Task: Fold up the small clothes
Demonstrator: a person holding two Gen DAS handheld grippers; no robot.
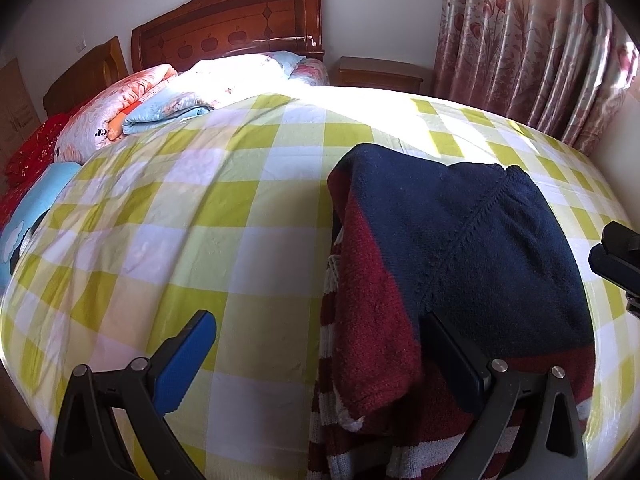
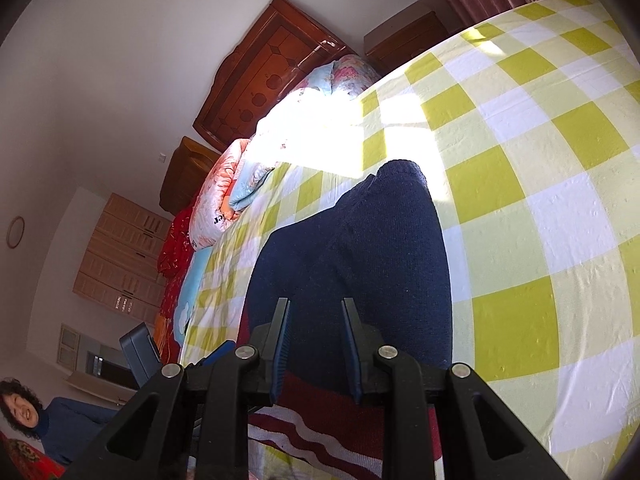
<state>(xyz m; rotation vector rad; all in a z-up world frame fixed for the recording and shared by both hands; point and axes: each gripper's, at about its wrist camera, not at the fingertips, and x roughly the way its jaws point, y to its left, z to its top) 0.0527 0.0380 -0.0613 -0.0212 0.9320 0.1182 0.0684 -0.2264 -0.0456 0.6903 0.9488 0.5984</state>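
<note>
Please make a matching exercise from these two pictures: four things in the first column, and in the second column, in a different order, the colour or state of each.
Things:
1. sweater
2. bedsheet
3. headboard
4. left gripper

Colours or states:
A. glossy brown wood
B. open, fingers wide apart
C. navy and dark red, with white stripes
D. yellow-green and white checks

Pairs: 1-C, 2-D, 3-A, 4-B

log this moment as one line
fold small clothes | sweater folded on bed | left gripper open | right gripper open over sweater
</note>
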